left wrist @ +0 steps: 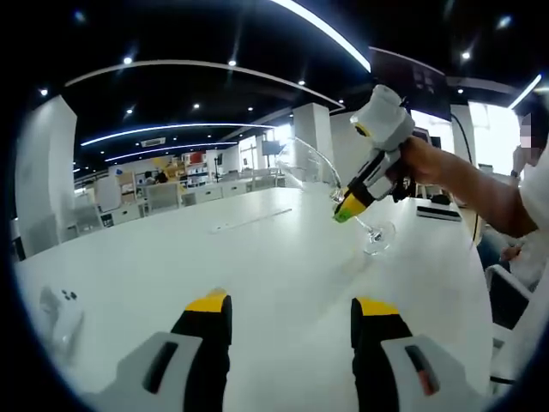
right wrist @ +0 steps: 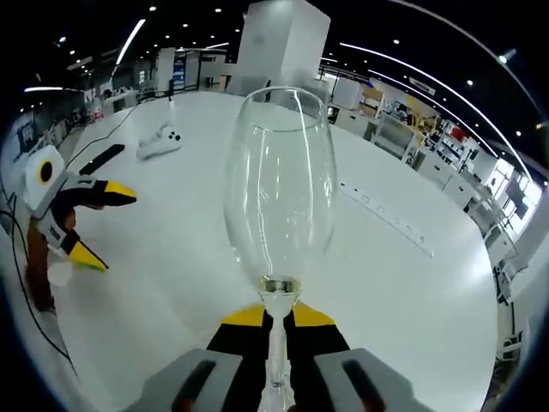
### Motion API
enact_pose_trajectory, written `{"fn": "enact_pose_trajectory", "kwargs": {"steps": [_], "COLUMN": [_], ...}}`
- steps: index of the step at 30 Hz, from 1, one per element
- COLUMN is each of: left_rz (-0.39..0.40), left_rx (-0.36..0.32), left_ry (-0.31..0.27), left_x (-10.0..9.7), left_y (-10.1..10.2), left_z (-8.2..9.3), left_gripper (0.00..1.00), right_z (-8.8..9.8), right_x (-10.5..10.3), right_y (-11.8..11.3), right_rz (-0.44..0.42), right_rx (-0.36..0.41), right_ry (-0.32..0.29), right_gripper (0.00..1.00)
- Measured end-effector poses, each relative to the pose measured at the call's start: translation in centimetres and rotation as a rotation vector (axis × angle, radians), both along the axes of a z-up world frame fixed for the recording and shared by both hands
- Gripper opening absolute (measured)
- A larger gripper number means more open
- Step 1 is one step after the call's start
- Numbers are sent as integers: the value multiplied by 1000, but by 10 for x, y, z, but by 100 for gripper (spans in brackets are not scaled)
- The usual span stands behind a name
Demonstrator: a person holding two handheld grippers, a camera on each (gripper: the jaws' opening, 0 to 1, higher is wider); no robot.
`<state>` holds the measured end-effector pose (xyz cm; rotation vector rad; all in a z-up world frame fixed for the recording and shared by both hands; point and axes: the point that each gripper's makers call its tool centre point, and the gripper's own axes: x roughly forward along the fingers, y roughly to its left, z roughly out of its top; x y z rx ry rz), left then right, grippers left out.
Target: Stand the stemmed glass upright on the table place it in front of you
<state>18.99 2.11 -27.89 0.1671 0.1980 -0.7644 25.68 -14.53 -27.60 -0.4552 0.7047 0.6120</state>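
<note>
My left grey two-jaw gripper (left wrist: 292, 322) has black fingers tipped yellow; my right grey gripper (right wrist: 276, 322) matches; a white short sleeve (left wrist: 533, 193) covers my shoulder.

Both views are bright and mostly sharp. Ceiling light strips (left wrist: 326, 30) and small spotlights shine from above on a dark ceiling, and the white tabletop (left wrist: 274, 257) reflects them with soft glare. Shadows are faint. Fisheye bending curves the far room; the window (left wrist: 496, 129) at right is blown out.
</note>
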Motion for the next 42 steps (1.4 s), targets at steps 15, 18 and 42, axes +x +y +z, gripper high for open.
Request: {"fn": "enact_pose_trajectory", "kwargs": {"steps": [15,18,42], "left_rz": [0,0,-4], "left_rx": [2,2,9], "left_ry": [1,1,6], "left_x": [0,0,1], "left_y": [0,0,-1], "left_z": [0,0,-3], "left_gripper": [56,56,56], "right_z": [7,12,31], "right_x": [2,3,8], "right_y": [-2,-4,-9], "right_rz": [-24,-32,-78], "right_rx": [37,54,163], "right_ry": [-41,-59,-160], "right_gripper": [10,10,10]}}
